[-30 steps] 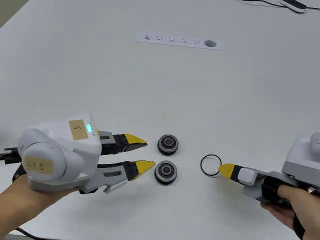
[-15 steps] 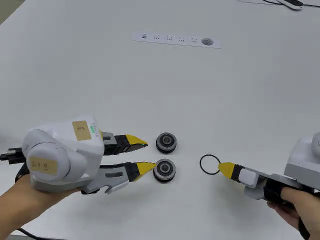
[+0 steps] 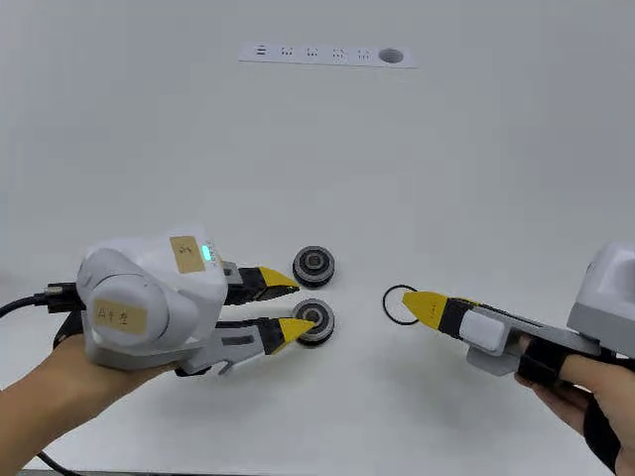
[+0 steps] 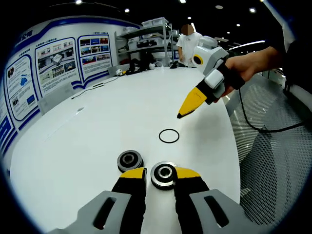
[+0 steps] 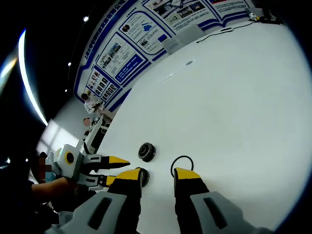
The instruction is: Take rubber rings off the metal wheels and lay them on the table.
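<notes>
Low at centre frame, the white left gripper sets its yellow-tipped jaws open and empty astride the nearer dark-rimmed metal wheel, while the right gripper, also parted and empty, sits beside a thin black rubber ring on the white table, and an off-centre squeeze may skid that wheel away.

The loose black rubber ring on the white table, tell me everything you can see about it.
The thin black rubber ring is a plain closed loop, round and unstretched. It lies flat on the white table, off any wheel, apart from the nearer metal wheel. Nothing touches it; the open right gripper hangs just above it.
</notes>
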### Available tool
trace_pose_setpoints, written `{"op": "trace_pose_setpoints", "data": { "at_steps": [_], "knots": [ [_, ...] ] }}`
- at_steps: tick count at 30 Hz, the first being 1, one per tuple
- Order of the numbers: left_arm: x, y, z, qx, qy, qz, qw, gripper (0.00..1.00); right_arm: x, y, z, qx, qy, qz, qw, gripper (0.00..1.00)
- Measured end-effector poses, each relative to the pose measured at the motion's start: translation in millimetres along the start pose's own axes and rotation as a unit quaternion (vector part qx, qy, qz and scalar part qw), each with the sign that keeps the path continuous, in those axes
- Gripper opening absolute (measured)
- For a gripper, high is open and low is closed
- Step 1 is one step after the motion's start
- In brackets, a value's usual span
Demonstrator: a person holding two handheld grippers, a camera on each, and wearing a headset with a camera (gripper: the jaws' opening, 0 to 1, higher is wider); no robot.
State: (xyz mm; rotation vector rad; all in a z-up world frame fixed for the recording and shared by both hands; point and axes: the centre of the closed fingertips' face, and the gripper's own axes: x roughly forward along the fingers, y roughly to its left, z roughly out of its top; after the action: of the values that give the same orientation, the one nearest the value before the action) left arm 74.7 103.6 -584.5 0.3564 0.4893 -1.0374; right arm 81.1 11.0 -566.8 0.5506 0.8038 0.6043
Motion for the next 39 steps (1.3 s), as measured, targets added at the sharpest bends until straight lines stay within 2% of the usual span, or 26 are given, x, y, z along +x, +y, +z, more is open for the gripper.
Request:
{"op": "trace_pose_setpoints", "data": {
  "at_steps": [4, 8, 22, 33, 39],
  "knots": [
    [2.8, -0.7, -1.1, -0.001, 0.003, -0.006, 1.0000, 0.21, 2.1, -0.5, -2.9, 0.010, 0.002, 0.005, 0.9999, 0.27],
    [4.0, -2.2, 0.8, 0.003, -0.004, -0.010, 0.9999, 0.17, 3.4, 0.4, -4.6, 0.015, 0.003, 0.007, 0.9999, 0.27],
    [5.3, -6.0, -1.8, -0.007, -0.008, -0.019, 0.9998, 0.18, 3.6, -3.5, -2.6, 0.023, -0.004, 0.003, 0.9997, 0.27],
    [8.2, -7.6, -7.8, -0.014, 0.004, -0.022, 0.9996, 0.18, 1.0, -5.9, -3.7, 0.035, -0.007, 0.000, 0.9994, 0.27],
    [8.5, -6.2, -6.7, -0.020, 0.005, -0.022, 0.9996, 0.16, 2.8, -3.8, -8.4, 0.042, -0.003, 0.003, 0.9991, 0.26]
  ]
}}
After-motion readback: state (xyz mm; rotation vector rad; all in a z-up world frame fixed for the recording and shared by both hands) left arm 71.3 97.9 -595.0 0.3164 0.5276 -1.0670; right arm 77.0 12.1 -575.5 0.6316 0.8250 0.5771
